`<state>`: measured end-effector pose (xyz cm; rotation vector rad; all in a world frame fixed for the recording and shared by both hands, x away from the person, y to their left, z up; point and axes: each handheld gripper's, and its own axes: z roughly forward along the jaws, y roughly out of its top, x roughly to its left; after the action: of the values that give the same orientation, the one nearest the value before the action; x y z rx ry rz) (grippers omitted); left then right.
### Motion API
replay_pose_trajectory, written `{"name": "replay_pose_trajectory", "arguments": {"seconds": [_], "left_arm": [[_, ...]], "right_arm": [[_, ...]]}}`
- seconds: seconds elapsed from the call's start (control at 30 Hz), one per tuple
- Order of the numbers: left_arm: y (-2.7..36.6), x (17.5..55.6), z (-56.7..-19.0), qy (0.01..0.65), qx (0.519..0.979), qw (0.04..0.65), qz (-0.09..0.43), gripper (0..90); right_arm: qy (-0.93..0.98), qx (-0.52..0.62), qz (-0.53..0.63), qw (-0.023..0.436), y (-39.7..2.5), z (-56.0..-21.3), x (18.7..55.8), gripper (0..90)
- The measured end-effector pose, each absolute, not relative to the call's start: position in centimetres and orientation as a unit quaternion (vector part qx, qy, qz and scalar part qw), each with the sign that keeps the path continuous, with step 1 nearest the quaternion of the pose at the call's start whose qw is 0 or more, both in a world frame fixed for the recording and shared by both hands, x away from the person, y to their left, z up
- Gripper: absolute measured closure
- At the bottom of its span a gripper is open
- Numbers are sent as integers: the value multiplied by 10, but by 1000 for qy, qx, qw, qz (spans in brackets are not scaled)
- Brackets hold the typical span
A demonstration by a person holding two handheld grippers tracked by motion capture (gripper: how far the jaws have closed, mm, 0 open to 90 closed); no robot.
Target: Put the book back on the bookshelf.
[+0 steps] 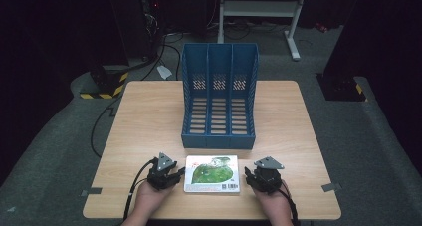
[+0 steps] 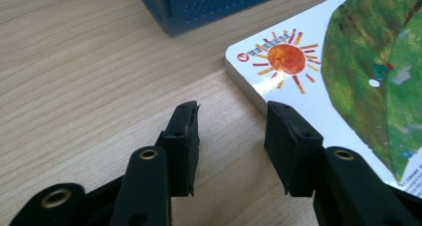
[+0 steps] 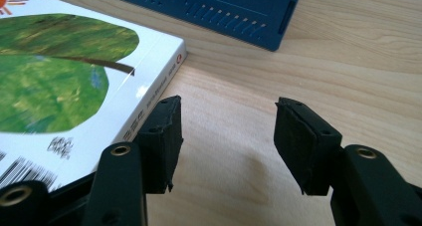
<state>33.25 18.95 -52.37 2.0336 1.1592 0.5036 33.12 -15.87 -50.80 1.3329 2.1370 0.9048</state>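
While hand-held grippers flank it, book (image 1: pixel 212 174) lies flat

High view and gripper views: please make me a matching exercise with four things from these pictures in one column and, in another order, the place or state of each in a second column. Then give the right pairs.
Things:
1. book
2. file rack
3. left gripper
4. right gripper

Places or states:
A. blue, three compartments, all without contents
B. open, beside the book's edge near the barcode
C. lying flat on the table, between the two grippers
D. open, beside the book's edge near the sun picture

Pairs: 1-C, 2-A, 3-D, 4-B
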Motion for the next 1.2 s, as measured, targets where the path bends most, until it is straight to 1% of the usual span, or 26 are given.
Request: {"name": "replay_pose_trajectory", "arguments": {"seconds": [0.13,0.27,0.43,0.67,0.8,0.97,1.2], "left_arm": [[196,332,-519,462,778,373,207,545],[198,328,-515,462,771,387,207,531],[187,321,-513,450,770,408,194,463],[165,315,-520,436,786,404,171,389],[160,315,-521,447,781,409,152,362],[160,319,-521,457,775,413,143,347],[156,322,-524,470,770,409,137,339]], "right_arm": [[772,476,349,235,-165,-511,320,444],[773,469,359,232,-165,-510,313,435],[777,450,374,231,-158,-505,306,422],[795,430,380,198,-146,-505,296,356],[808,416,382,168,-143,-509,292,314],[823,398,374,158,-134,-513,289,307],[831,390,371,143,-124,-519,292,271]]}}
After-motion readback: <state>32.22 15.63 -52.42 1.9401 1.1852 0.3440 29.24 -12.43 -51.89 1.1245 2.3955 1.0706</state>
